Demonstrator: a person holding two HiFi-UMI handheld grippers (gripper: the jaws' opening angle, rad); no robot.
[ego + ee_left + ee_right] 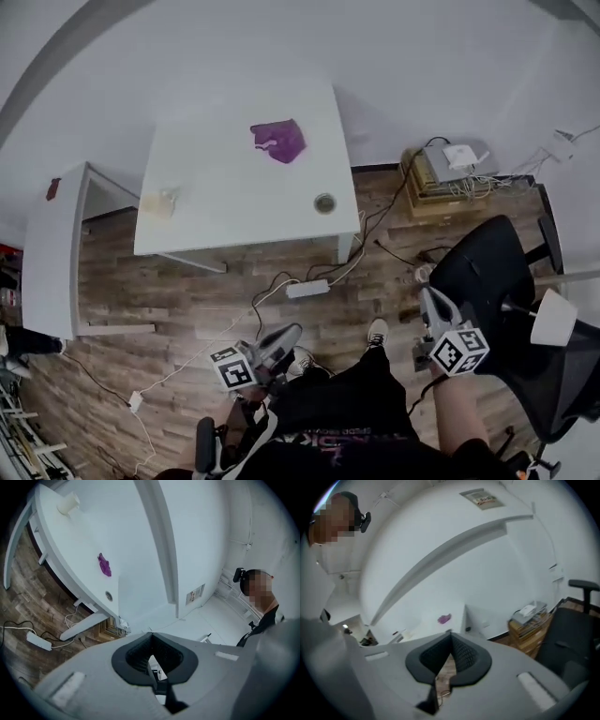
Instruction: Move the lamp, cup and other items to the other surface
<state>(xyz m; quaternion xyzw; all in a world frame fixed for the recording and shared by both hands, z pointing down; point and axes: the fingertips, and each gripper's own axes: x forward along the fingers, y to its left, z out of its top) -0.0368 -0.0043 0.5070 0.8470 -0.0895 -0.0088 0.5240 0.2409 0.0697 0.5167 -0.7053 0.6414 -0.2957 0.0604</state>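
In the head view a white table (pixel 234 220) bears a crumpled purple item (pixel 277 141) and a pale cup (pixel 161 202). A white lamp shade (pixel 553 317) shows at the right, by the black office chair (pixel 487 272). My left gripper (pixel 291 330) and right gripper (pixel 429 295) hover over the wood floor, well short of the table, each shut with nothing between its jaws. The left gripper view shows the gripper (pixel 150 634), the purple item (pixel 104 565) and the cup (pixel 68 503) far off. The right gripper (pixel 450 633) faces the purple item (pixel 444 618) from a distance.
A second white surface (pixel 56 253) stands left of the table. A power strip (pixel 307 289) and cables lie on the floor. Stacked boxes with a device (pixel 450 173) sit by the wall at the right. A round cable hole (pixel 324 202) is in the tabletop.
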